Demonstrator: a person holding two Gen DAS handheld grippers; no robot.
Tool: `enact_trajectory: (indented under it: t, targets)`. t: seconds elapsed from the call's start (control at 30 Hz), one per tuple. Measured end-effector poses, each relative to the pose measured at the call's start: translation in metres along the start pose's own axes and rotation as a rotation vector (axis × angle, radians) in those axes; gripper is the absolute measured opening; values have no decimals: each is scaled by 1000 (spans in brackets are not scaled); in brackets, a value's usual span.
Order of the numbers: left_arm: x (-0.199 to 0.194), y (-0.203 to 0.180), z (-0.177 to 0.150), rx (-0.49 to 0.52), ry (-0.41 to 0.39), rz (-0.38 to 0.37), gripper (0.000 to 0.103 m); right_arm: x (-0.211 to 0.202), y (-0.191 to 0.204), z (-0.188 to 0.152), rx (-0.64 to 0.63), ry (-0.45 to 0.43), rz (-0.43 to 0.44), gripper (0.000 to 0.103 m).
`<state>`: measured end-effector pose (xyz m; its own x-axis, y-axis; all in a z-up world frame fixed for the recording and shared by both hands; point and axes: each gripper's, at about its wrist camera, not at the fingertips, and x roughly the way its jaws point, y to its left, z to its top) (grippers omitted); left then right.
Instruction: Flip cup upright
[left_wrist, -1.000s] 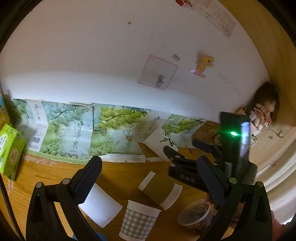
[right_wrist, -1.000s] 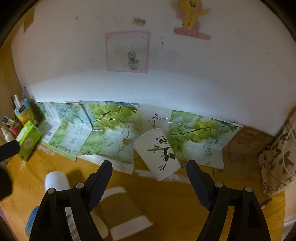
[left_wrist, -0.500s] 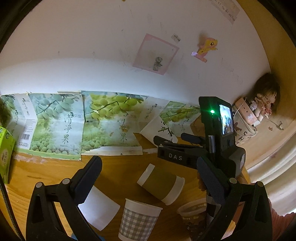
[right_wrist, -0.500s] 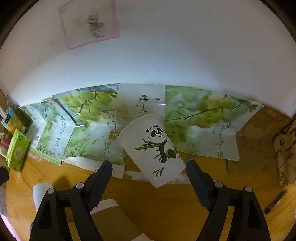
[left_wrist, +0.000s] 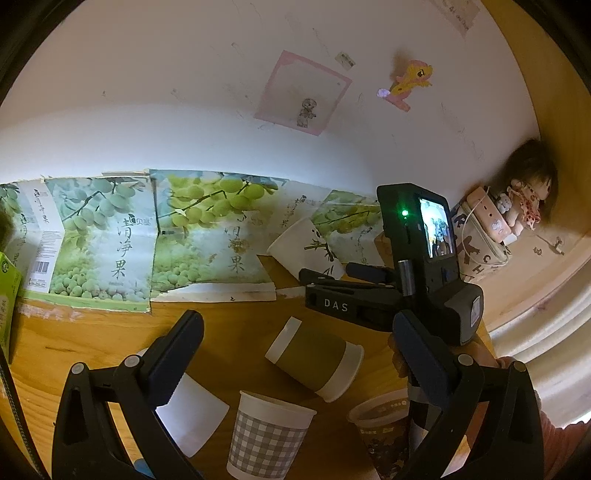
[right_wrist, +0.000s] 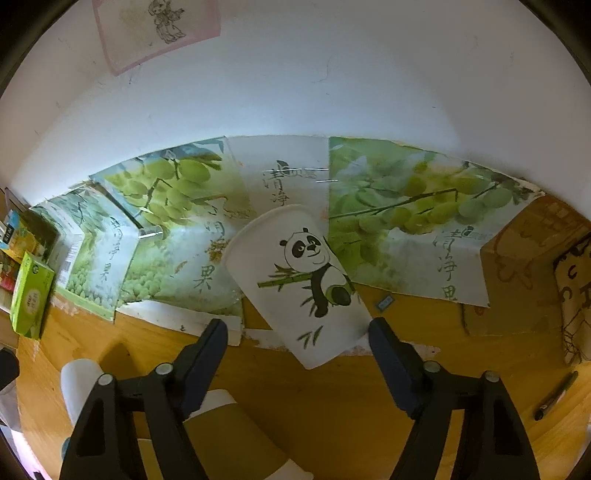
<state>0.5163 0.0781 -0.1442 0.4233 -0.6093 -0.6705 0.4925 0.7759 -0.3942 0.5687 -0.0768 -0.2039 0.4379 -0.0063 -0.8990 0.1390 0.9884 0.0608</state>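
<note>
Change: right gripper (right_wrist: 295, 332) has come nearer to the white paper cup with a panda drawing (right_wrist: 295, 284), which now fills more of its view.
Left gripper (left_wrist: 295, 332): jaws wide, holding nothing; it hangs above the olive-and-white cup lying on its side (left_wrist: 314, 360) and the upright grey checked cup (left_wrist: 267, 432), probably only waiting.
Task cup: the panda cup lies tilted, its rim against the green grape-printed cardboard (right_wrist: 166, 236), bottom toward the camera.
Right gripper: jaws wide, empty, one finger on each side of the cup's bottom end, apparently lined up to pinch it.

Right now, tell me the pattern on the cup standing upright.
Grey and white checks on the upright cup, clearest in the left wrist view.
</note>
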Motion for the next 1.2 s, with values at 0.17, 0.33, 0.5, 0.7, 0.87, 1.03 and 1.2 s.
enact_trajectory:
  t: [0.17, 0.33, 0.5, 0.7, 0.87, 1.03, 1.2]
  targets:
    - [1, -3, 1, -1, 9, -16, 102, -3, -3, -3, -27, -4, -44, 46]
    - [0, -8, 0, 12, 10, -20, 102, -8, -10, -4, -28, -5, -29, 34]
    - [-8, -14, -2, 25, -1, -25, 102, -16, -12, -4, -36, -17, -16, 5]
    - [-22, -16, -7, 21, -19, -29, 102, -24, -14, -5, -29, -21, 5, 5]
    - [-28, -14, -9, 15, -28, -13, 102, -30, -7, -3, -50, -41, 13, 7]
    - [-33, -12, -10, 24, -41, 10, 102, -20, -1, -1, -72, -31, 24, 34]
    - [-32, -9, -11, 18, -33, 11, 102, -9, 4, -1, -86, -11, 21, 48]
